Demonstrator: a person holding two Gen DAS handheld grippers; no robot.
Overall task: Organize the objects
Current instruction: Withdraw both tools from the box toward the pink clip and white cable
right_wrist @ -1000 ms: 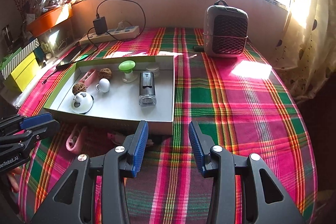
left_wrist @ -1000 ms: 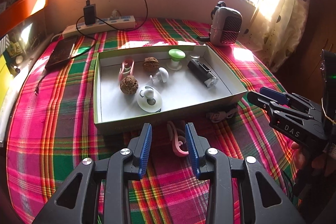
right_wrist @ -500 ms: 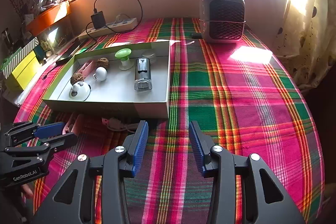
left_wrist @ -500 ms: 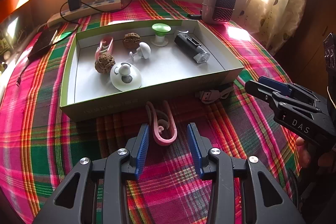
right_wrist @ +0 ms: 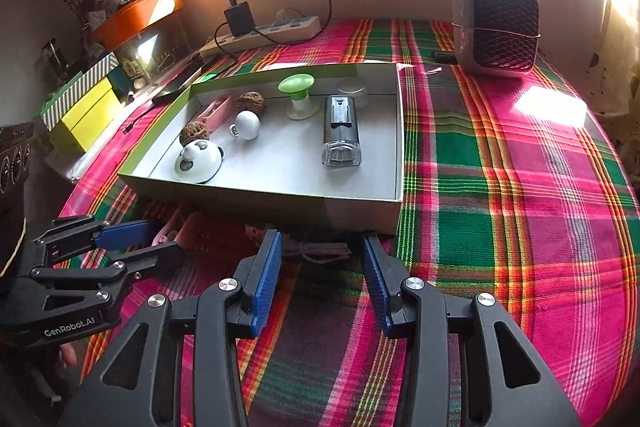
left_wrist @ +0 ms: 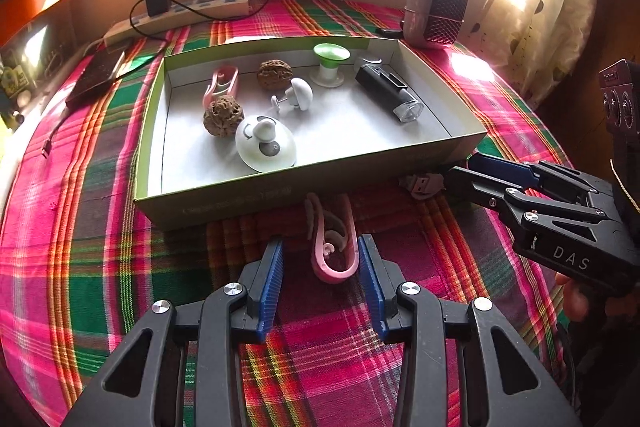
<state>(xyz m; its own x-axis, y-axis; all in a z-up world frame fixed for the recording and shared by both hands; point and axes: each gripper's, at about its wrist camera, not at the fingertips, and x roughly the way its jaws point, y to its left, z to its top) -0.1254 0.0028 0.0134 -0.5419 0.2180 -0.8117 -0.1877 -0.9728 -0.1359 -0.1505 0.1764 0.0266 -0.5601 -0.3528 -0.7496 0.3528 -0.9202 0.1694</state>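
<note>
A pink clip (left_wrist: 334,241) is lying on the plaid cloth (left_wrist: 80,227) just in front of the shallow box (left_wrist: 280,189), between the blue pads of the left hand-held gripper (left_wrist: 321,281), whose jaws are standing apart without pressing it. Its closed loop is sitting nearest the camera, close beside the right pad. To its right, a small grey USB connector (left_wrist: 422,183) is resting against the box's front wall. The right hand-held gripper (right_wrist: 322,279) is hovering over a bundled cord (right_wrist: 320,251) there, jaws standing apart, nothing pinched. Inside the box are sitting a second pink clip (left_wrist: 220,85), two walnuts (left_wrist: 223,115), a panda-faced dome (left_wrist: 266,143), a white mushroom-shaped knob (left_wrist: 298,95), a green-topped stand (left_wrist: 330,65) and a black device (left_wrist: 388,93). Farther back, a power strip (left_wrist: 180,15) and a small heater (left_wrist: 436,11) are standing near the window wall.
</note>
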